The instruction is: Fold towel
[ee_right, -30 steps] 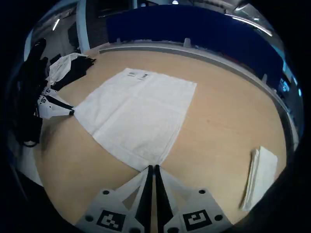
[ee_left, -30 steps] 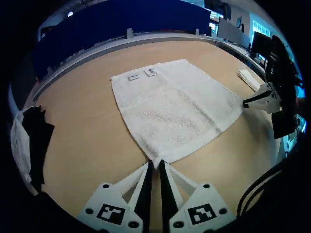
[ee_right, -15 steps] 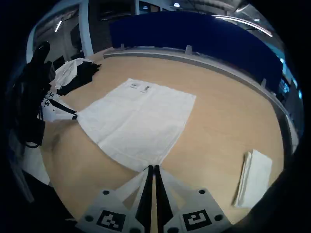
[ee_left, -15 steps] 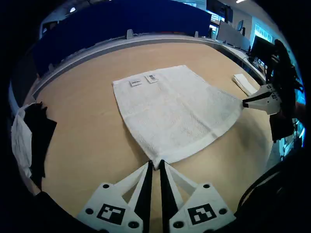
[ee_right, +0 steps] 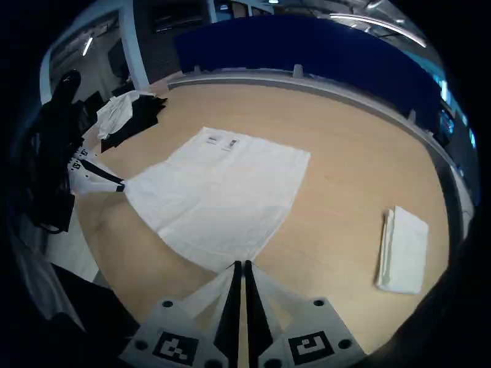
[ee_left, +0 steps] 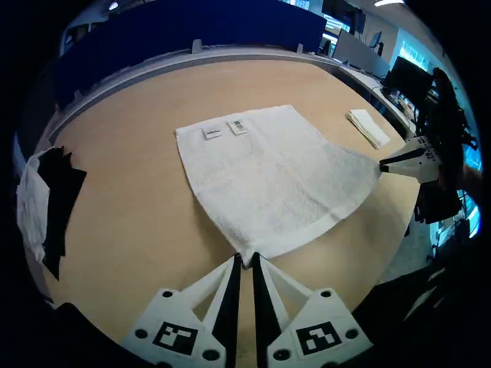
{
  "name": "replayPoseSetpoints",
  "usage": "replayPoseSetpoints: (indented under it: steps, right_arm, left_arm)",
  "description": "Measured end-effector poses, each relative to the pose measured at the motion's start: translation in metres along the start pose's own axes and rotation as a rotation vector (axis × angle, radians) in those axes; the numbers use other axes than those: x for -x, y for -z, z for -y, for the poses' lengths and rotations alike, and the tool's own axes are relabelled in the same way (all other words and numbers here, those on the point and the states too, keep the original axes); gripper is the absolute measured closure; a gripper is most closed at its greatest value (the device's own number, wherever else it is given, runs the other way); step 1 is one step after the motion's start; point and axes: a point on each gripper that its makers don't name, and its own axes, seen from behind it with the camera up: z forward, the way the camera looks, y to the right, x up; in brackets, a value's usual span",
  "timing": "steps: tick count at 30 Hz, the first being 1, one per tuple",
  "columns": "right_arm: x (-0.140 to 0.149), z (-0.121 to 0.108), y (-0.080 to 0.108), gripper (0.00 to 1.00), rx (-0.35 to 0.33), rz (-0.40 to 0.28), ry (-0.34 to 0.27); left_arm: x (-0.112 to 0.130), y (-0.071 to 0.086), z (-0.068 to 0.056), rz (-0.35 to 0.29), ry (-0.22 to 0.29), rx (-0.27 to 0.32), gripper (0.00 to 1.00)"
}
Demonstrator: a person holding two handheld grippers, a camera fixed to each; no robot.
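Note:
A white towel [ee_left: 273,178] [ee_right: 221,187] lies spread on the wooden table, two small labels at its far edge. My left gripper [ee_left: 245,260] is shut on one near corner, which is lifted off the table. The right gripper [ee_right: 240,265] is shut on the other near corner, also raised. Each view also has the opposite gripper at the side: the right gripper [ee_left: 385,166] at the towel's right corner, the left gripper [ee_right: 118,185] at its left corner. The near edge hangs between the two grippers; the far half rests flat.
A folded white towel [ee_right: 402,248] [ee_left: 368,127] lies near the table's right edge. A pile of black and white cloth [ee_left: 46,202] [ee_right: 126,113] sits at the left. A blue partition [ee_left: 184,30] runs behind the table [ee_left: 135,202].
Both grippers have risen with their towel corners, pulling the near edge up off the table. The table looks farther below and the folded towel shows more fully.

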Motion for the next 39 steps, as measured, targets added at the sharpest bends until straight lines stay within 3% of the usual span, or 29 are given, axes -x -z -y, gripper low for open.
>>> replayPoseSetpoints:
  steps: [8, 17, 29, 39]
  right_arm:
    - [-0.015, 0.001, 0.007, 0.96, -0.013, -0.012, -0.014]
    - [-0.066, -0.017, 0.009, 0.97, -0.003, -0.066, 0.012]
    - [-0.124, -0.048, -0.007, 0.97, 0.034, -0.101, 0.050]
    - [-0.137, -0.062, -0.025, 0.97, 0.040, -0.086, 0.067]
  left_arm:
    - [-0.008, 0.012, -0.001, 0.017, 0.019, 0.024, 0.87]
    - [-0.054, 0.020, 0.018, -0.013, 0.024, 0.021, 0.87]
    - [-0.116, 0.011, 0.047, -0.053, 0.001, -0.013, 0.87]
    - [-0.129, -0.007, 0.061, -0.046, -0.008, -0.017, 0.87]
